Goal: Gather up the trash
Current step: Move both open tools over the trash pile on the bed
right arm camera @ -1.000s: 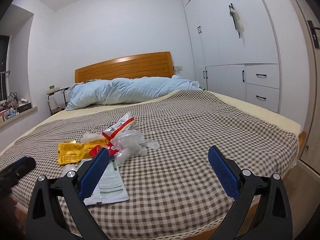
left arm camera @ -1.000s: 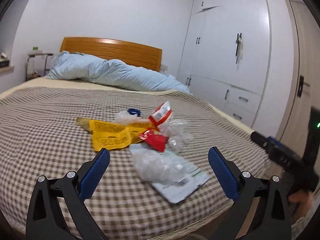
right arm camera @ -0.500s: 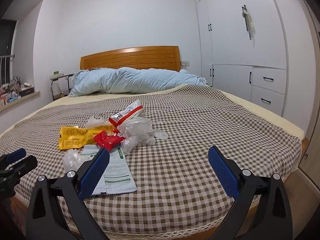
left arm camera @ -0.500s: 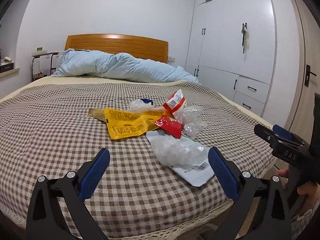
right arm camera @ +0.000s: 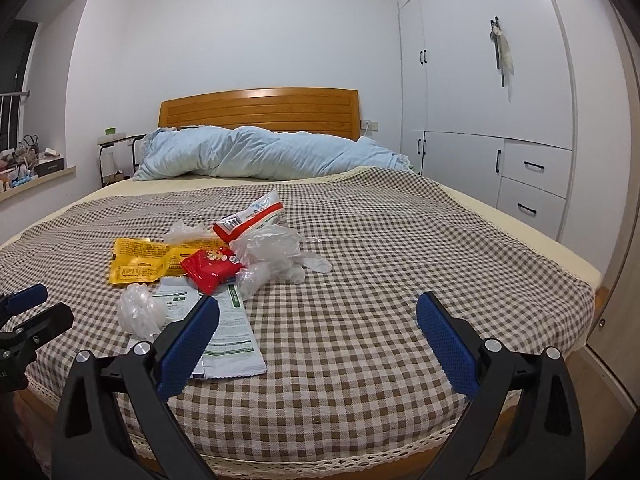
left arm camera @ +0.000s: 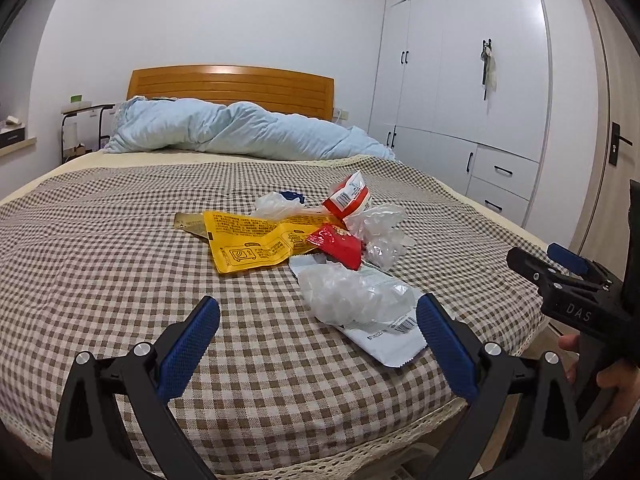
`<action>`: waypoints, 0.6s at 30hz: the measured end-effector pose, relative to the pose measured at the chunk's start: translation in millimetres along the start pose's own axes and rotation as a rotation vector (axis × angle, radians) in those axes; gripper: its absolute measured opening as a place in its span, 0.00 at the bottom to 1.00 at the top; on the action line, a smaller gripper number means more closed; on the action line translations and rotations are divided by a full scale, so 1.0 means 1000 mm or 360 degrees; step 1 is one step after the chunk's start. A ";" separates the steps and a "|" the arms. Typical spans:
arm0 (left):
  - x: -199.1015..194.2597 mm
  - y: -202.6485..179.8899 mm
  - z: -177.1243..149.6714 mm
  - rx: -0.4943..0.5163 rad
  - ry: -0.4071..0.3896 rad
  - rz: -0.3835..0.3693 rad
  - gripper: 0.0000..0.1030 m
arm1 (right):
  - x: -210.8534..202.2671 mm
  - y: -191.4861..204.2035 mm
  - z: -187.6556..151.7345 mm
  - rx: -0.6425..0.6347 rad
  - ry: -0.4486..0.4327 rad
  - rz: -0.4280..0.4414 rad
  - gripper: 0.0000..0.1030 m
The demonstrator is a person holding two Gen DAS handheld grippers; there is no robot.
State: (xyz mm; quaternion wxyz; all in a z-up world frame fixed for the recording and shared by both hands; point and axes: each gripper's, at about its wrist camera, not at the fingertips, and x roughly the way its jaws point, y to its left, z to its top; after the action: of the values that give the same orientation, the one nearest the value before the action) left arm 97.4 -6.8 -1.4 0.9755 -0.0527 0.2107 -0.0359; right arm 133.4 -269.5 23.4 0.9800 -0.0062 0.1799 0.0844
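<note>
A heap of trash lies on the checked bed cover point(left arm camera: 100, 260): a yellow wrapper point(left arm camera: 256, 242), a red packet point(left arm camera: 338, 246), a red-and-white packet point(left arm camera: 348, 196), crumpled clear plastic point(left arm camera: 352, 300) on a white pouch point(left arm camera: 384, 336), and more clear plastic point(left arm camera: 380, 226). My left gripper point(left arm camera: 318, 342) is open just short of the white pouch, nothing between its fingers. My right gripper point(right arm camera: 318, 340) is open over the cover's near edge, right of the white pouch point(right arm camera: 228, 328). In the right wrist view the red packet point(right arm camera: 210, 268) and yellow wrapper point(right arm camera: 138, 266) lie further in.
A light blue duvet point(left arm camera: 240, 132) is bunched against the wooden headboard point(left arm camera: 230, 84). White wardrobes point(left arm camera: 468, 80) with drawers line the right wall. A small stand point(right arm camera: 114, 152) and a windowsill with clutter point(right arm camera: 28, 160) are on the left. A hand point(left arm camera: 616, 380) holds the other gripper.
Both grippers have drawn closer to the bed and levelled out, so the trash heap now looks larger and nearer. Both stay open and nothing has been picked up.
</note>
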 end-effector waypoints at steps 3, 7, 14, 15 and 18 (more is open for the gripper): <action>0.001 0.000 -0.001 -0.0001 0.0008 0.0003 0.93 | 0.001 0.001 -0.001 -0.0005 0.0008 -0.0003 0.92; 0.004 0.000 0.000 -0.0015 0.0022 0.0008 0.93 | 0.002 0.002 -0.003 -0.0016 0.0019 -0.0008 0.92; 0.008 -0.002 0.001 -0.0019 0.0019 0.0017 0.93 | 0.003 -0.001 -0.003 -0.0008 0.0033 -0.0025 0.92; 0.008 -0.002 0.001 -0.0018 0.0023 0.0020 0.93 | 0.003 -0.002 -0.003 -0.0005 0.0035 -0.0029 0.92; 0.011 -0.002 -0.001 -0.0022 0.0043 0.0024 0.93 | 0.004 -0.005 -0.003 0.0007 0.0047 -0.0038 0.92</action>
State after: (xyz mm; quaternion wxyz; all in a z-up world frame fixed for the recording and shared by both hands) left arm 107.3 -9.9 -6.6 0.9724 -0.0575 0.2245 -0.0278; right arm 136.6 -273.8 19.0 0.9782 -0.0075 0.1945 0.0722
